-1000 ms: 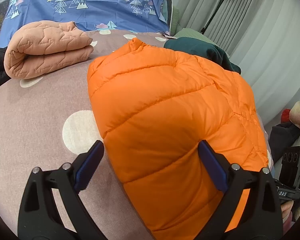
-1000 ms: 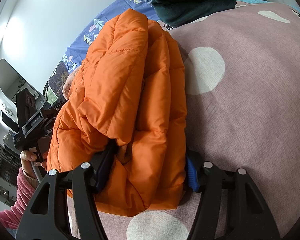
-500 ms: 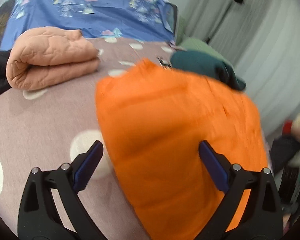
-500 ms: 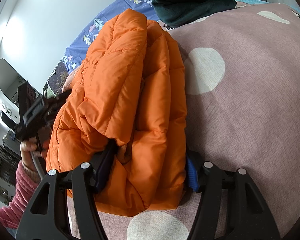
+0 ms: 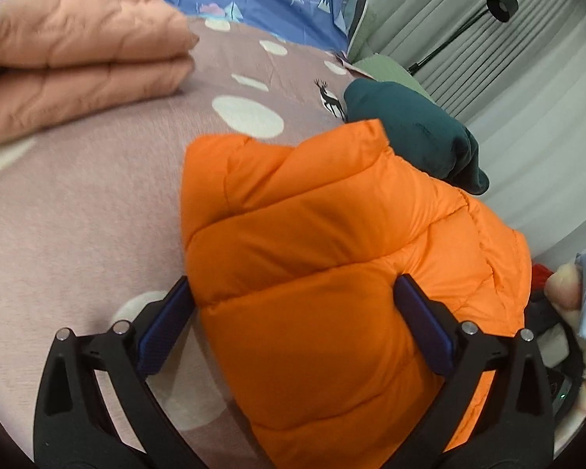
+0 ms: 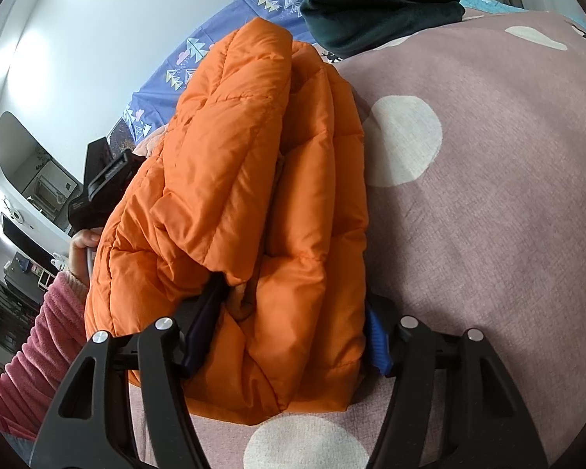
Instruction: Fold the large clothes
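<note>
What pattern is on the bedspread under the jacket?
Dusty pink bedspread with large cream polka dots, clearest in the right wrist view beside the orange puffer jacket.

No text, label, brand, number or sign can be read in either view.
</note>
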